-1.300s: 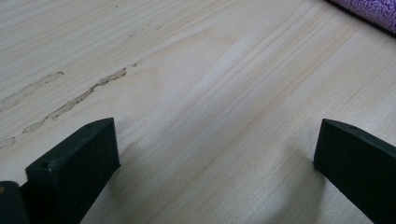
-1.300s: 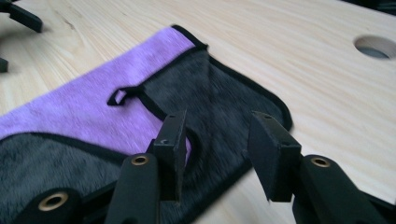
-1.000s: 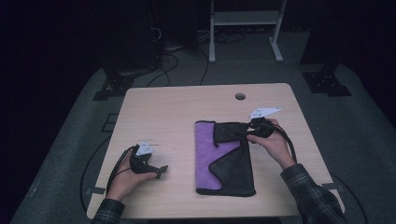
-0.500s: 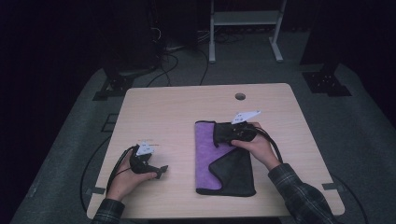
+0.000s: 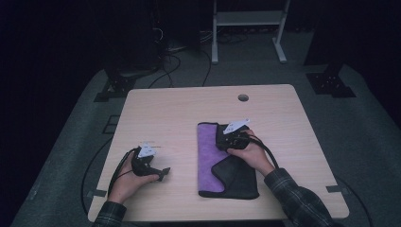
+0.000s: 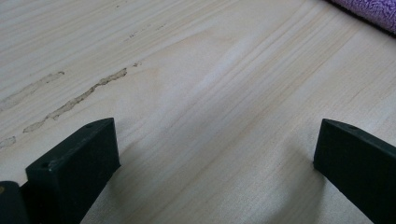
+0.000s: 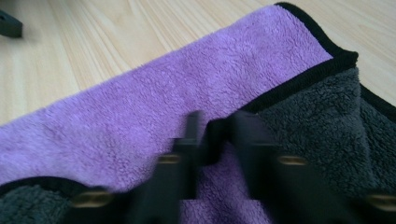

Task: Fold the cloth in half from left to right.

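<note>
Two tools work a light wooden counter (image 5: 165, 113); the right tool (image 5: 226, 140) pinches a black-edged corner of the purple-and-grey cloth (image 5: 208, 156), its jaws nearly closed on the fold in the right gripper view; the cloth lies right of centre, long axis running away from the person; the left tool (image 5: 160, 174) rests well apart to the left, jaws wide over bare wood, so the right hand (image 5: 253, 153) is nearer.
</note>
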The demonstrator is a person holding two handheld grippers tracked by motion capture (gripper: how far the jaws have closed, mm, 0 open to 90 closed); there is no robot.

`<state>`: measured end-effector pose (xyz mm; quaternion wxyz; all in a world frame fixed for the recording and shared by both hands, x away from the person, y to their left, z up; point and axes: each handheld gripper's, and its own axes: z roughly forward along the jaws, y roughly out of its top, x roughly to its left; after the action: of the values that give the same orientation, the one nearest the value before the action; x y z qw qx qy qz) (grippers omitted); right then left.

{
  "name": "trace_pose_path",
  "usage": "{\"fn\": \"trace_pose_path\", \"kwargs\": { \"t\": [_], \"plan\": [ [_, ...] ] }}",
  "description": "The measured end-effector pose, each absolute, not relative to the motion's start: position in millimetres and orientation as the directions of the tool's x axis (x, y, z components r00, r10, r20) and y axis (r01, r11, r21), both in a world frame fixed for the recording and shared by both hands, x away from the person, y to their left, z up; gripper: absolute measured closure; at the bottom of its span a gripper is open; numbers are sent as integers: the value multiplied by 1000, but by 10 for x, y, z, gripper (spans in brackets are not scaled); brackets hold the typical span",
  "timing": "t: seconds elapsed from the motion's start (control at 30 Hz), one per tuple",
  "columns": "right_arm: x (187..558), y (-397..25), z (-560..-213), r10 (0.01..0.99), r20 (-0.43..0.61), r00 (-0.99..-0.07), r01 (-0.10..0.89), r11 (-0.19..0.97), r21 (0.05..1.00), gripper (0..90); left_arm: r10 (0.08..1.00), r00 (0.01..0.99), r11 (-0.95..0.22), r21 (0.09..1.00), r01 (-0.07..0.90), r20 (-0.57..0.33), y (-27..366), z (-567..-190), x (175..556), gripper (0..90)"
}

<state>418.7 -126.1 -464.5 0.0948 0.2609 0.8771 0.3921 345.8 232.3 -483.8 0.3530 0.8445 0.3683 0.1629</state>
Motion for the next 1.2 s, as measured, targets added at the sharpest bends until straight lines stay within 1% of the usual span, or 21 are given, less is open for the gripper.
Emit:
{"fn": "trace_pose_path", "kwargs": {
  "t": [0.03, 0.1, 0.27, 0.43, 0.7, 0.97, 1.2],
  "plan": [
    [4193, -1263, -4644, 534, 36, -844, 382, 553, 741, 840, 737, 676, -480, 716, 507, 15, 2323, -4838, 3458, 0],
    [4205, -1279, -4621, 545, 39, -838, 386, 541, 747, 866, 737, 676, -479, 716, 507, 15, 2323, -4838, 3458, 0],
    [4250, -1391, -4501, 577, 35, -816, 389, 503, 772, 869, 737, 676, -479, 716, 507, 15, 2323, -4838, 3458, 0],
    [4348, -1590, -4346, 637, 43, -769, 401, 430, 809, 869, 739, 673, -478, 716, 509, 15, 2321, -4837, 3457, 0],
    [4480, -1840, -4235, 707, 49, -705, 424, 365, 829, 868, 740, 672, -478, 715, 510, 15, 2319, -4837, 3457, 0],
    [4653, -2057, -4196, 779, 20, -626, 458, 348, 818, 870, 741, 671, -478, 714, 511, 16, 2319, -4836, 3458, 0],
    [4773, -2186, -4267, 822, 2, -570, 511, 352, 784, 870, 742, 670, -478, 714, 512, 16, 2318, -4836, 3458, 0]
  ]
}}
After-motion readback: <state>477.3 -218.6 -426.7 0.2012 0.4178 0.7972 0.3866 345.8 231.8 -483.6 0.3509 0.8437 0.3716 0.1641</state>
